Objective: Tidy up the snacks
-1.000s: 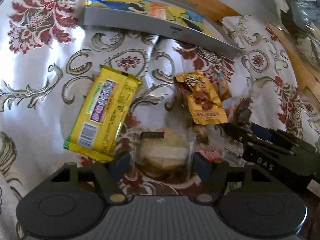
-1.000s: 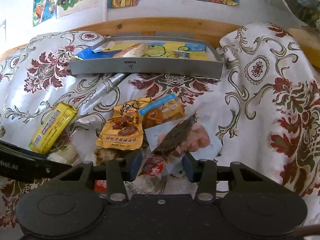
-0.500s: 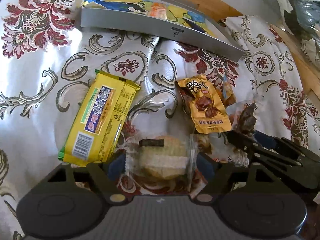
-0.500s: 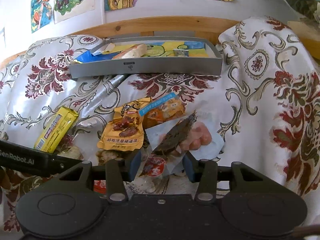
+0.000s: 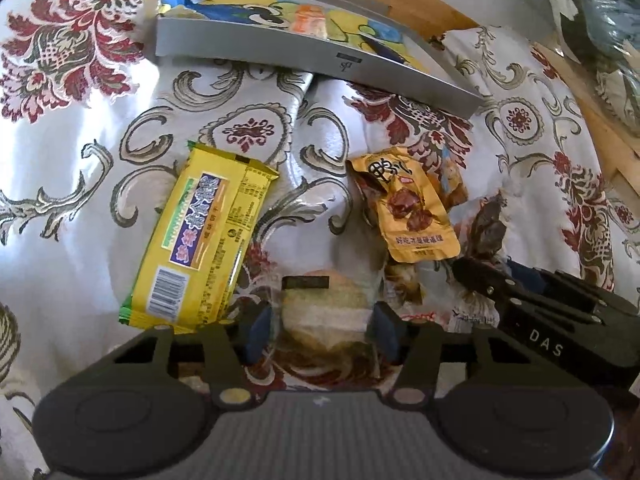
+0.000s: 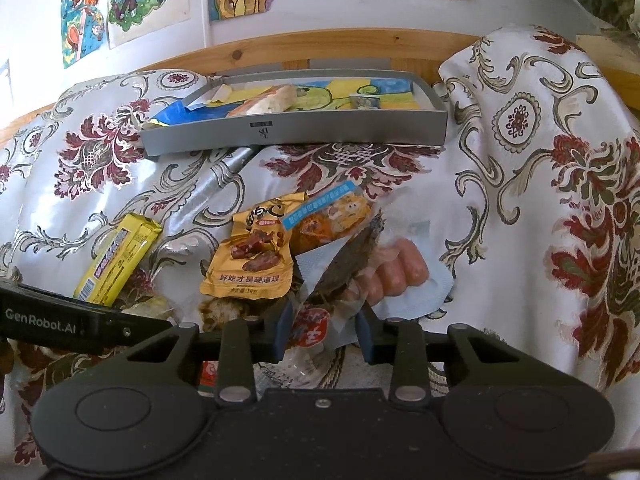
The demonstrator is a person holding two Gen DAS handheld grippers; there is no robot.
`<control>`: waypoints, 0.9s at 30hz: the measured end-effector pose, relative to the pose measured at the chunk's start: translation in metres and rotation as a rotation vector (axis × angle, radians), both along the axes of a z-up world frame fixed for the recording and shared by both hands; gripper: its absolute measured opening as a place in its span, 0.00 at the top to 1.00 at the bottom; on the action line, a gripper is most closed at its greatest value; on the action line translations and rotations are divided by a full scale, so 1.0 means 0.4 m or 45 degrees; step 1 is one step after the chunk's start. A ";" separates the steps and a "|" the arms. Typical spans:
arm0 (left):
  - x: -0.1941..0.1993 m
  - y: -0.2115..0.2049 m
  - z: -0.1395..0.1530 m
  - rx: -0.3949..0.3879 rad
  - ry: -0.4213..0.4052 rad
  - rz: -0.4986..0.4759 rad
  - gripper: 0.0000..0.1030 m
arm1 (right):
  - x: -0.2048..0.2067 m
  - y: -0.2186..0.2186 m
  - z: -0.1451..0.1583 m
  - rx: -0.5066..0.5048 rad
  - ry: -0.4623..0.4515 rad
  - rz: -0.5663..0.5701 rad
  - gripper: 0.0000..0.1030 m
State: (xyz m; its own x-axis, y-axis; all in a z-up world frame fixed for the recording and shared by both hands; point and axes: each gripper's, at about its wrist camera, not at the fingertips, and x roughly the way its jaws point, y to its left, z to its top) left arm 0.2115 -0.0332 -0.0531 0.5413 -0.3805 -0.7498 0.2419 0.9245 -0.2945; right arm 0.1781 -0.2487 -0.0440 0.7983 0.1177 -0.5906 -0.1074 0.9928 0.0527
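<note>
Snacks lay heaped on the patterned cloth (image 6: 520, 184), short of the grey tray (image 6: 296, 136). Left gripper (image 5: 322, 334) straddled a wrapped cake (image 5: 324, 316), fingers parted; right gripper (image 6: 324, 326) clenched a clear packet (image 6: 310, 326). Risk: slick film slipping, or dragging neighbouring packets along.

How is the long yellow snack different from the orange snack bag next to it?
The yellow snack is a long, flat bar wrapper with a barcode at one end; the orange snack bag is shorter and crinkled, with a picture of brown pieces on it. The yellow snack lies by itself on the cloth, while the orange snack bag overlaps other packets. Both lie outside the grey tray.
</note>
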 end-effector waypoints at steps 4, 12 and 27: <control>-0.005 -0.003 0.005 0.004 -0.009 0.006 0.47 | -0.003 0.004 0.004 -0.003 -0.007 0.021 0.80; -0.033 -0.012 0.026 0.044 -0.070 -0.002 0.48 | -0.012 0.009 0.015 -0.024 -0.039 0.043 0.93; -0.046 -0.012 0.063 0.024 -0.142 0.018 0.48 | -0.031 0.012 0.035 -0.031 -0.115 0.040 0.95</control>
State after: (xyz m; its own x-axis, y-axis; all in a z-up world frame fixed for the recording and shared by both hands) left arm 0.1930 -0.0379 -0.0278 0.6272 -0.3588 -0.6913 0.2595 0.9331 -0.2489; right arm 0.1656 -0.2437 -0.0301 0.8444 0.1303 -0.5195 -0.1420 0.9897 0.0175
